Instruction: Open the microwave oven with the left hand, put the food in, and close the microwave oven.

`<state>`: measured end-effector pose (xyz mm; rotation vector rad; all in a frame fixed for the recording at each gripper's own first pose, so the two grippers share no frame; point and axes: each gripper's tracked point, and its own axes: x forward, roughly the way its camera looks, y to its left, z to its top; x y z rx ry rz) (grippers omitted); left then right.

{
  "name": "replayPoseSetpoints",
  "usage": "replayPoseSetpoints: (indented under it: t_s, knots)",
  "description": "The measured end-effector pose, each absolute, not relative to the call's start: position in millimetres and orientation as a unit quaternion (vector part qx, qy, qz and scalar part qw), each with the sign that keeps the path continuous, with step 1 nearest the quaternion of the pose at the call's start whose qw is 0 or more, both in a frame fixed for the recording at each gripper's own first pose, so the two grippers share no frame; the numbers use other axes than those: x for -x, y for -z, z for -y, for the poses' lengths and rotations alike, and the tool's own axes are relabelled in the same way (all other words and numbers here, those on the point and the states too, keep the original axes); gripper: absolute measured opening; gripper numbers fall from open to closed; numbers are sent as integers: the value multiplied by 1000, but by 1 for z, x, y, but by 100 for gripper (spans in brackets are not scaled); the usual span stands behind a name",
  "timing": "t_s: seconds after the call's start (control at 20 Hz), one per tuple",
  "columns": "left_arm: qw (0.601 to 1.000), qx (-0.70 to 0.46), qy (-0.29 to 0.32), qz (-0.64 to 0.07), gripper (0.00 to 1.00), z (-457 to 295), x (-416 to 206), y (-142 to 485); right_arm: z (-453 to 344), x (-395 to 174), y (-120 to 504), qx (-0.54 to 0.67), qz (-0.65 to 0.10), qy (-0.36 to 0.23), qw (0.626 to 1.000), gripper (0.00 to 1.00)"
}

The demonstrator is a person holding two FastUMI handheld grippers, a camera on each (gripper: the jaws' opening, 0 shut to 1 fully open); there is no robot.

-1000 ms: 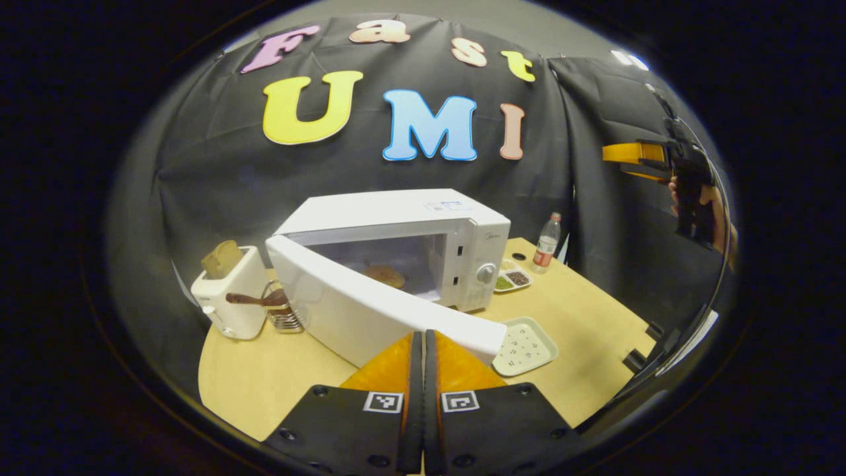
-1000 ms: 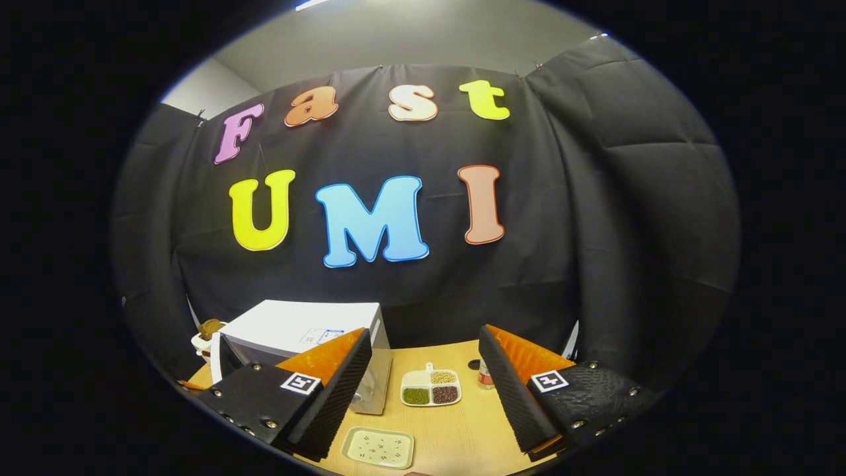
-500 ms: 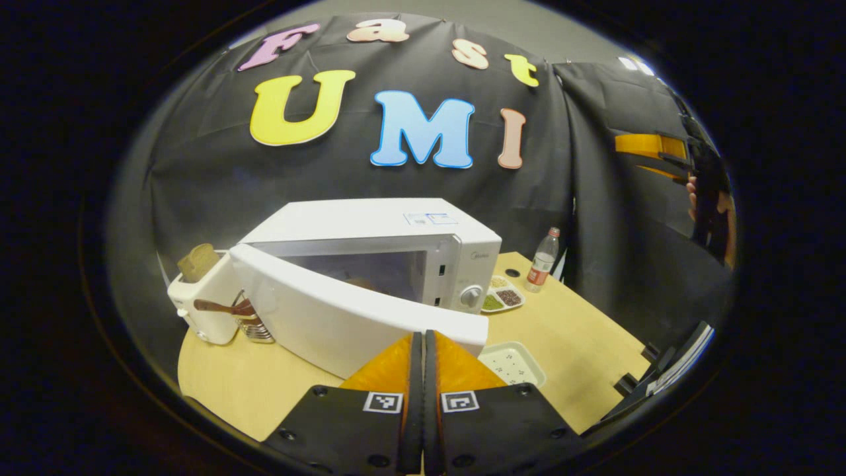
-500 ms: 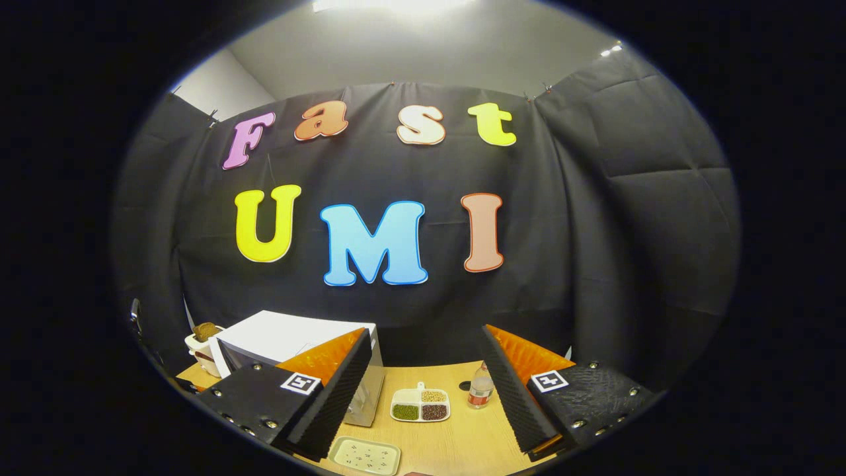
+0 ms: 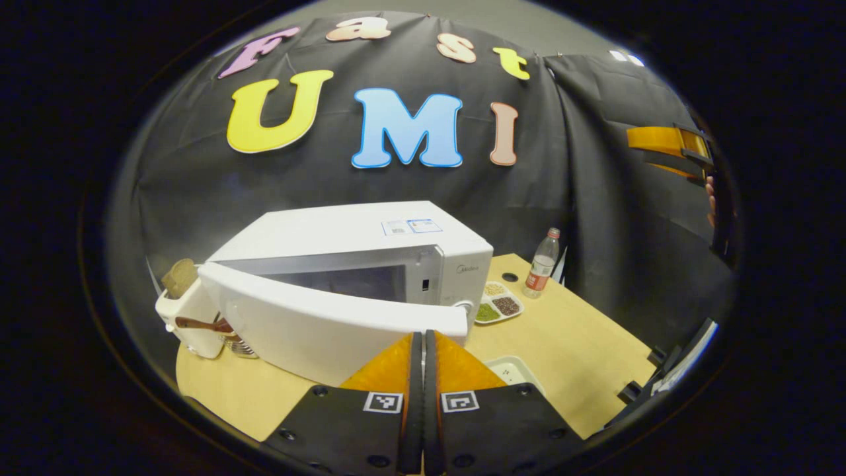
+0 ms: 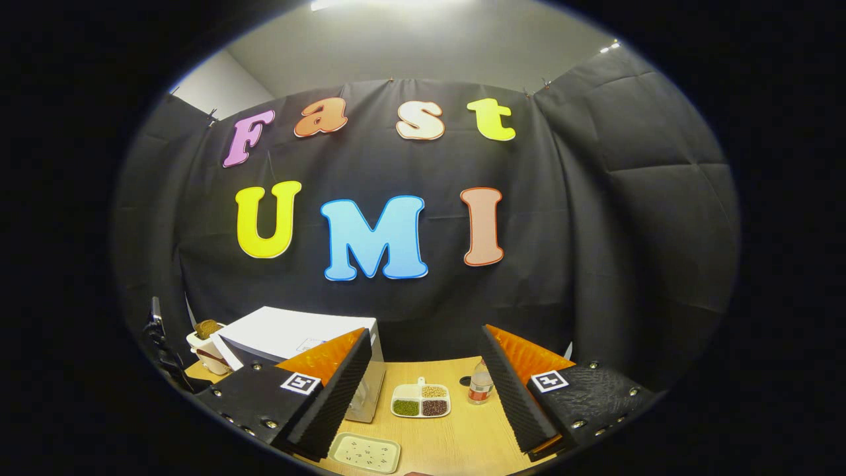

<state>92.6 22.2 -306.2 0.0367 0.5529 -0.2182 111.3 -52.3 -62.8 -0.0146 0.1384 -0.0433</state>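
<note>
Left gripper view: closed, empty left gripper (image 5: 423, 340) apparently touches the half-open microwave door (image 5: 330, 324).

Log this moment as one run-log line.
stage: closing door | left claw: shut, tips against microwave door | door: partly open | right claw: open, raised, holding nothing

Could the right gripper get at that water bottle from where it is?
Probably yes: the right gripper is open and the bottle stands between its fingers' lines on the table, nothing before it.
</note>
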Motion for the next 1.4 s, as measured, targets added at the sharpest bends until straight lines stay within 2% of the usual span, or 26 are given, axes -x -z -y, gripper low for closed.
replayPoseSetpoints:
  t_s: [0.85,1.4]
  knots:
    - [953,-22,97,-285,7,-7,-163,324,87,-134,71,-9,-79,42,996,100]
    - [951,17,78,-298,7,-6,-200,330,89,-150,73,5,-79,39,996,100]
